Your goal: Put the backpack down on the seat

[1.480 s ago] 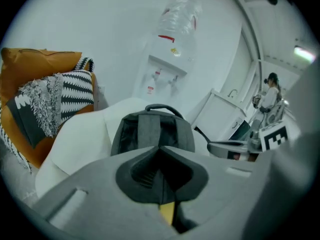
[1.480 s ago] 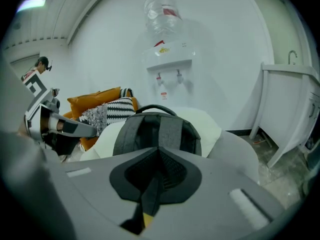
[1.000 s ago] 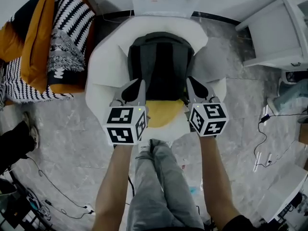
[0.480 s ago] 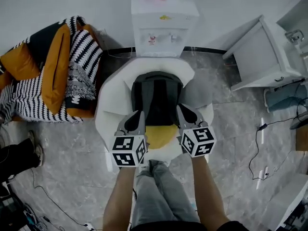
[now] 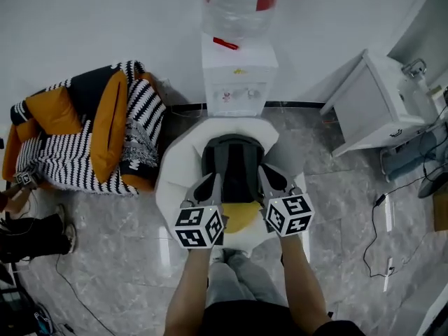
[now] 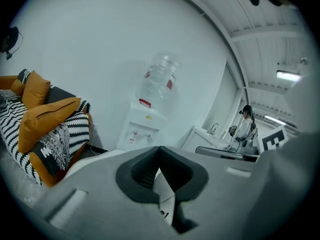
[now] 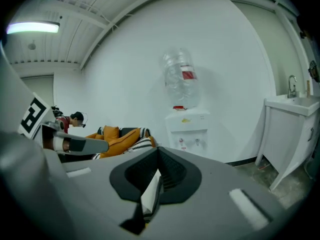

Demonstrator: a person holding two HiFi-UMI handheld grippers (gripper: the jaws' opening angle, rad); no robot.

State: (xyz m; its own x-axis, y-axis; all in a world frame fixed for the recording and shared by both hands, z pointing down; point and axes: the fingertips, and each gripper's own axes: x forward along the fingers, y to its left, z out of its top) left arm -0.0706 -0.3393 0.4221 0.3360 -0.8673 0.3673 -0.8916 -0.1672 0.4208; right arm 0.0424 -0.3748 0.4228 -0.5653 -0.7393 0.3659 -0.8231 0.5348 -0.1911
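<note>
Claw closed on left gripper [image 5: 211, 183] and right gripper [image 5: 269, 176], backpack [image 5: 234, 161] partly hidden

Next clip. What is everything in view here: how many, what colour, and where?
backpack: one, dark grey with yellow patch, on the seat
seat: one, white, centre
water dispenser: one, white, by the wall behind the seat, clear bottle on top
cushions: several, orange and black-and-white striped, left
cabinet: one, white, right
cables: black, on the floor, right
other people: two, far off, one in each gripper view
left gripper, right gripper: grey, marker cubes, jaws together at the backpack's sides
forearms: two, bare, bottom
</note>
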